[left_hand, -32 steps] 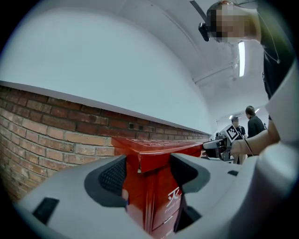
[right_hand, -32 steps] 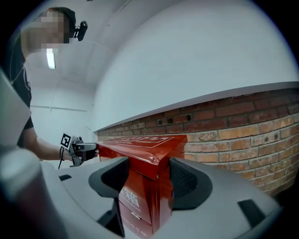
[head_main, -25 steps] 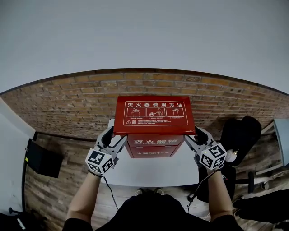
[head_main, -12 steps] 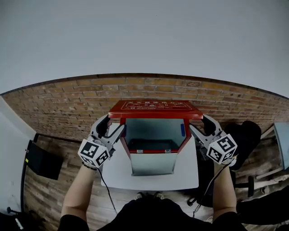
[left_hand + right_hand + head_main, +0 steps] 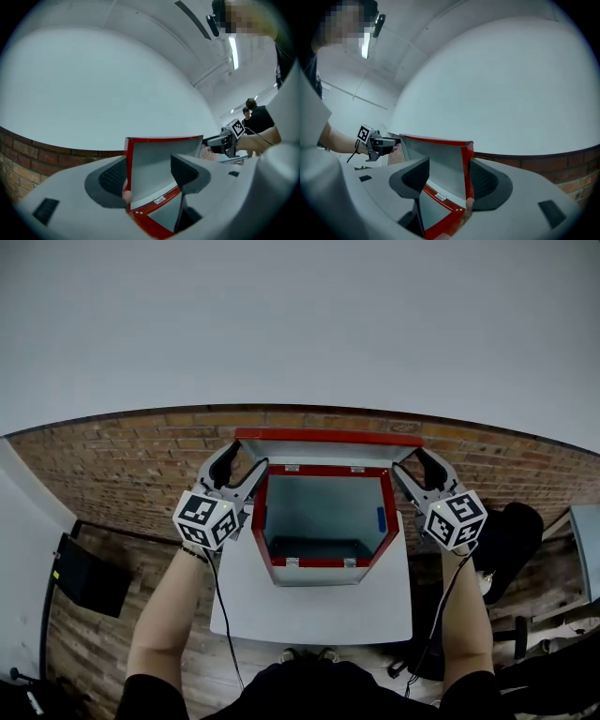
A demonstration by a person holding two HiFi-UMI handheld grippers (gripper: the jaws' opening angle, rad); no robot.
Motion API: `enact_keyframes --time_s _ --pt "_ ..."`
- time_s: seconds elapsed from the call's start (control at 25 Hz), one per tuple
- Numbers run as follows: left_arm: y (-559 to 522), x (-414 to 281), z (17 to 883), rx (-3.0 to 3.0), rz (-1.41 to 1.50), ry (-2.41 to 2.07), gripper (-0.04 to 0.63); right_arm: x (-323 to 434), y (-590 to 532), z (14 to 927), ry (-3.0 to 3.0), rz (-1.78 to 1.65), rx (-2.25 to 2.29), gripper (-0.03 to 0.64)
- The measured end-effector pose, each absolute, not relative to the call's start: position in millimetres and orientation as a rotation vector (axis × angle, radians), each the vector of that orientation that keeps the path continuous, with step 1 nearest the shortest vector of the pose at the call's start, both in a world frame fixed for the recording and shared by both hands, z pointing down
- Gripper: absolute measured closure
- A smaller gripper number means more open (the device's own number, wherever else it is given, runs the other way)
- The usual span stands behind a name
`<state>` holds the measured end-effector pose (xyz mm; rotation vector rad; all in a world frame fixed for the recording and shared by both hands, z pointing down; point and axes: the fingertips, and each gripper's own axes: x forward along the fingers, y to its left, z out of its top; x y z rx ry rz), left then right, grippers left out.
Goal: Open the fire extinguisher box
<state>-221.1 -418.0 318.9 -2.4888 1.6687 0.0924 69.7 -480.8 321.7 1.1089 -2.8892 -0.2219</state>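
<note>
Tabletop (image 5: 309, 606) lies nearest, white, with the fire extinguisher box (image 5: 385, 521) standing at its far edge, mouth up and grey inside. No extinguisher shows in it. Beyond the mouth, the lid (image 5: 328, 450) now stands upright, close to the brick wall (image 5: 122, 456). A second ago it lay shut with its printed face up, and half a second ago it was about level. The left gripper (image 5: 246, 465) and right gripper (image 5: 411, 465) have risen with it, one at each upper corner. Each has its jaws spread, a side edge of the lid between them, not clamped. The box looks open, so probably only letting go remains, if the lid stays up unaided.
</note>
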Motion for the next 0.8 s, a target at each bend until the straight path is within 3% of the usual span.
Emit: enact_keyframes --time_s 0.8 --pt "-489 -236 309 -2.442 0.057 1.762 0.287 51 -549 307 -2.873 -0.176 1.232 0.354"
